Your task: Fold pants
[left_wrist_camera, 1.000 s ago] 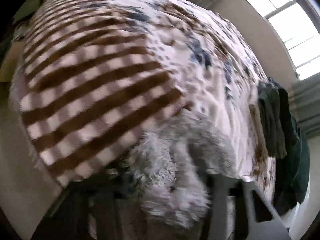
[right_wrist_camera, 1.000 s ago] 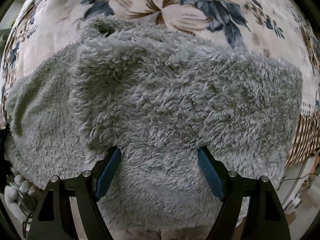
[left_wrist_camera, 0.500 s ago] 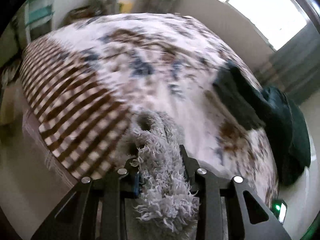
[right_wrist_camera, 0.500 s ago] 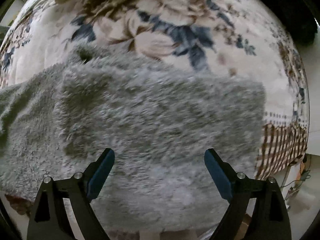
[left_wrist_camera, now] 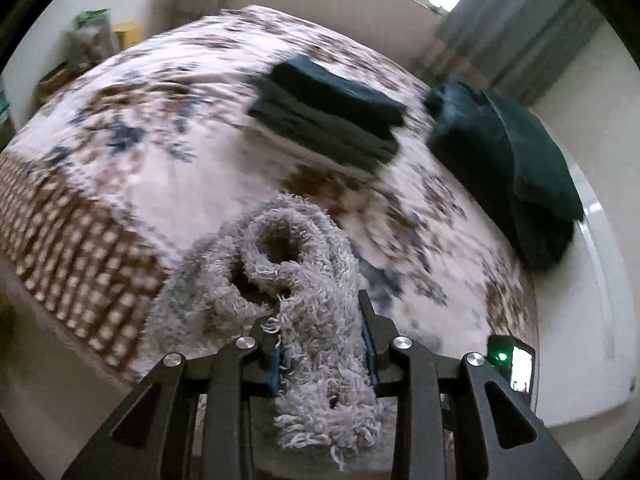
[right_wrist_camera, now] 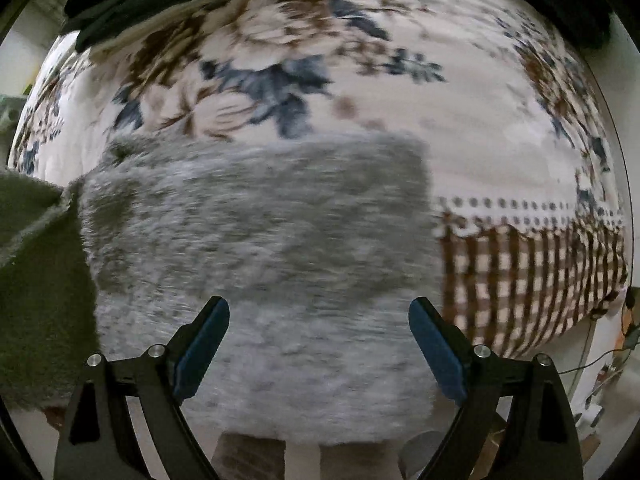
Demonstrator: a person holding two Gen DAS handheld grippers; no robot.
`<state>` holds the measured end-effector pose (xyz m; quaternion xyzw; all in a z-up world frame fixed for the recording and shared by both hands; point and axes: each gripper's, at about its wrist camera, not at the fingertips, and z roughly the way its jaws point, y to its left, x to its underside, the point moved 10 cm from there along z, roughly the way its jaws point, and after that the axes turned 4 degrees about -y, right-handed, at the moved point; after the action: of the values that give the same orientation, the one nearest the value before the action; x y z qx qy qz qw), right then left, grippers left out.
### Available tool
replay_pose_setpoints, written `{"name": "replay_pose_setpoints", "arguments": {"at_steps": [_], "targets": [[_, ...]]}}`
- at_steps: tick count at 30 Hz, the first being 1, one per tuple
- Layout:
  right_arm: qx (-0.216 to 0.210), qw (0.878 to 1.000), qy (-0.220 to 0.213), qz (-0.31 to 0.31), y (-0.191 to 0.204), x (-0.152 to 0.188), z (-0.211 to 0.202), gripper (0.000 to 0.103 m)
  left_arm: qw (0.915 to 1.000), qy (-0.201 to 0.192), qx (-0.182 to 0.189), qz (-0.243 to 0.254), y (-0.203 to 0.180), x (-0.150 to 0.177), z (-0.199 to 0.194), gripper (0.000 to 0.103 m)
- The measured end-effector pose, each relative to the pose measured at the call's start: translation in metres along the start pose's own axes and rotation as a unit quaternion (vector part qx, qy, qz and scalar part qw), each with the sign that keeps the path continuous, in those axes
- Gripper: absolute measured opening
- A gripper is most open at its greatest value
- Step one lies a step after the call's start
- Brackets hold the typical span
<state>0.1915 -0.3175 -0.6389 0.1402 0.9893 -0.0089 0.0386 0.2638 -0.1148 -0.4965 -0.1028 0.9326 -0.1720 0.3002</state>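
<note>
One floral bedspread fills both views. Fuzzy grey pants lie on it at six o'clock, folded dark clothes toward one o'clock. Left gripper pinches a pants edge after closing further; right gripper, just widened, hangs spread above them.

Left claw pinching fuzzy grey pants above floral bedspread

Grey shaggy fleece pants lay folded on my floral bedspread, one fuzzy end lifted, bunched and looped.
</note>
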Motion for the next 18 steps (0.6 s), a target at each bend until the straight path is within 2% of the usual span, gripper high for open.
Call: {"name": "replay_pose_setpoints", "arguments": {"at_steps": [5,9,13,16,18], "targets": [[0.007,0.999,0.001,0.037,-0.067,0.008,0.0,0.093,0.9978,0.035,0.028,0.049,-0.076,0.032,0.03,0.026],[0.028,0.997,-0.001,0.075,-0.133,0.018,0.001,0.093,0.9914,0.076,0.043,0.098,-0.134,0.072,0.07,0.026],[0.047,0.993,0.003,0.111,-0.192,0.029,0.01,0.093,0.9832,0.114,0.041,0.137,-0.171,0.111,0.109,0.026],[0.038,0.99,0.001,0.134,-0.219,0.033,0.016,0.093,0.9768,0.143,0.036,0.155,-0.185,0.139,0.132,0.026],[0.046,0.989,-0.001,0.141,-0.236,0.035,0.02,0.093,0.9726,0.155,0.031,0.17,-0.193,0.155,0.142,0.026]]}}
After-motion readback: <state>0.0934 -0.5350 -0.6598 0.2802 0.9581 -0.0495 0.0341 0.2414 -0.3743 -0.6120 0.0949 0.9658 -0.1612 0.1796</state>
